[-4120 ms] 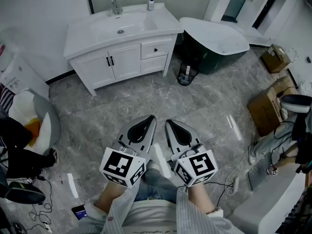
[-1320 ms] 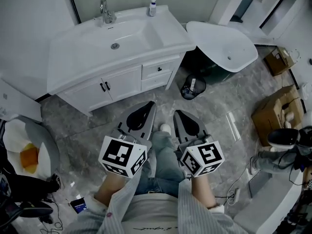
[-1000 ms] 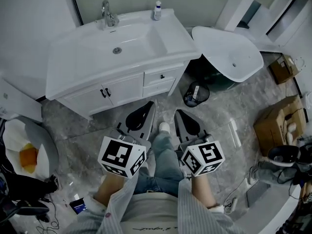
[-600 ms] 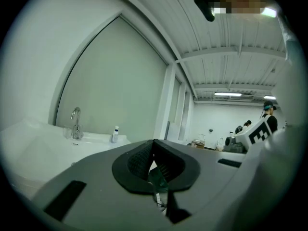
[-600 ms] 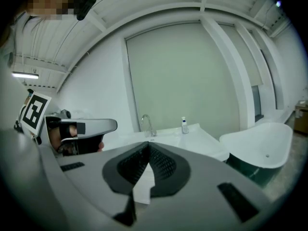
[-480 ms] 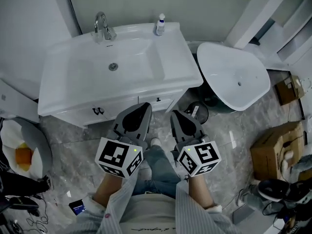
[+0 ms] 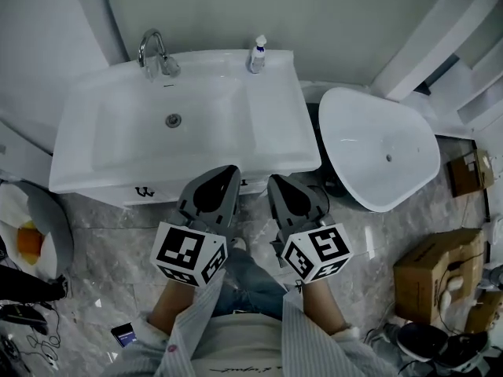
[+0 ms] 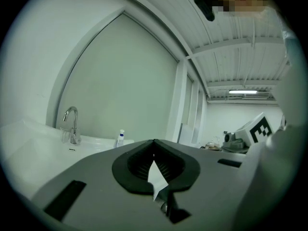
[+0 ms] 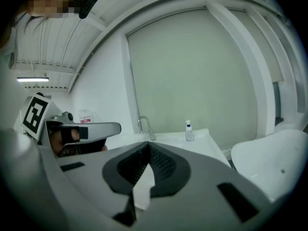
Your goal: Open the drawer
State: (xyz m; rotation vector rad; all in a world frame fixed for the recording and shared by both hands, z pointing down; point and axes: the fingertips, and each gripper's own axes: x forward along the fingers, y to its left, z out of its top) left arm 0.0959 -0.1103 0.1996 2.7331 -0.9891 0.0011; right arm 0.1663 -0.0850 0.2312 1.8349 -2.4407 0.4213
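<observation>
Both forearms reach forward, side by side, level. Left gripper and right gripper: fingers shut, empty. Drawer sits just ahead of the fingers, under the sink rim.

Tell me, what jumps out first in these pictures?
Two grey grippers at the bottom middle, the left gripper and right gripper, both shut, each carrying a black-and-white marker cube. Right ahead stands a big white sink with a shiny faucet, and a white bathtub sits to its right.
</observation>
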